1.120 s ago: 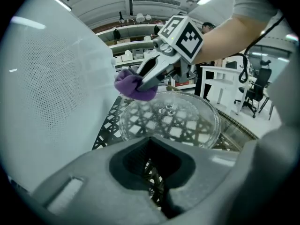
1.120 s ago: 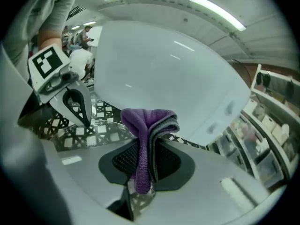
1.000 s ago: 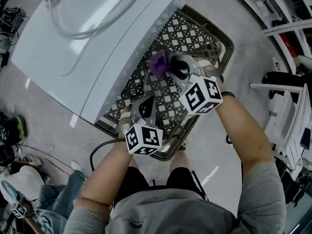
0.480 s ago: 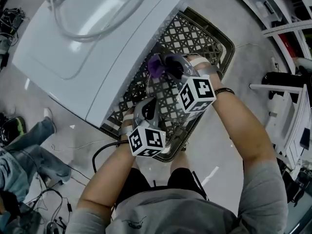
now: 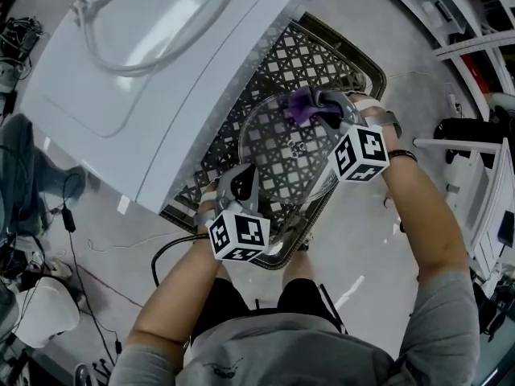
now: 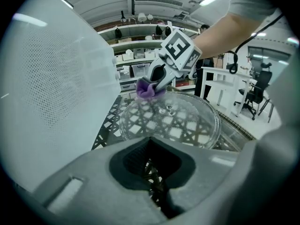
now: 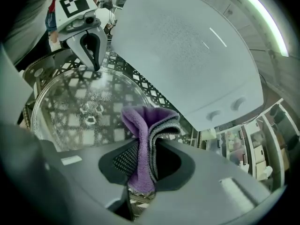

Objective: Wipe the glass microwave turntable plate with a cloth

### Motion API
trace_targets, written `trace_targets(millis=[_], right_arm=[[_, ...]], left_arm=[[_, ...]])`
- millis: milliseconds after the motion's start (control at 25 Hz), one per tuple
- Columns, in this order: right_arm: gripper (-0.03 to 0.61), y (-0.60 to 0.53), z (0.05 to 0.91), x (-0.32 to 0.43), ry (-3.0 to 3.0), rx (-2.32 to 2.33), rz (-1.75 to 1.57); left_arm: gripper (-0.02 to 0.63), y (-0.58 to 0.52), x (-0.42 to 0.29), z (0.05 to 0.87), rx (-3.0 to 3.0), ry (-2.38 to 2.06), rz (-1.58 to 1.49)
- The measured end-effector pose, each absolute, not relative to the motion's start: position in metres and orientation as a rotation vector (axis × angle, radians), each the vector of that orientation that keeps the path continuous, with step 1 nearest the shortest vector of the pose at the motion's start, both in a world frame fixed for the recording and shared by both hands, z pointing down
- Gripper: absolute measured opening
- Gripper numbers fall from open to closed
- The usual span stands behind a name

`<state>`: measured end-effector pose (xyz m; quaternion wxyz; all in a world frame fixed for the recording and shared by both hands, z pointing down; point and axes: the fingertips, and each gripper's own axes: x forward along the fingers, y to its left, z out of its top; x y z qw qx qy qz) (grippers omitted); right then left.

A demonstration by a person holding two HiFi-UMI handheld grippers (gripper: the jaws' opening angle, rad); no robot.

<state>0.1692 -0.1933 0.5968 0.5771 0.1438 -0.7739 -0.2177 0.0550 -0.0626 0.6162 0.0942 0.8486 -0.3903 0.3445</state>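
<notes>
The cloth [image 7: 149, 139] is purple with a grey layer in its fold. The turntable plate [image 5: 282, 151] is clear glass, and the black lattice basket [image 5: 322, 51] shows through it. The microwave [image 5: 161, 95] is white, with one finely dotted panel. The left claw [image 5: 245, 171] and right claw [image 5: 315, 103] are grey, each bearing black-and-white square markers.

Folded purple cloth [image 5: 302, 104] (bunched) on glass plate [image 5: 278, 155].

Both bare forearms reach forward — the left arm [image 5: 173, 292] bent in close, the right arm [image 5: 422, 215] stretched farther out. The left gripper [image 5: 244, 172] pinches the near rim of the plate [image 5: 269, 147]. The right gripper [image 5: 316, 103] is clamped on a folded cloth [image 5: 301, 103] — marker cube facing up.
</notes>
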Motion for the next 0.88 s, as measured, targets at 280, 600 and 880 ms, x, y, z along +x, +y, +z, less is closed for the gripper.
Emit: trace_targets(millis=[280,600,880], right_arm=[[0.091,-0.192,0.596,0.174,-1.811,0.365,-0.477],[0.092,-0.182,0.583,0.139,-1.924,0.362,-0.459],[0.092,-0.11,0.586,0.03,-2.11,0.073,-0.506]], left_arm=[[0.002,-0.06,0.055,0.614,2.511,-1.16,1.018],[0.002,-0.06,0.055,0.613,2.511,-1.156,1.02],[0.002,-0.062,0.055,0.614,2.51,-1.152,1.022]])
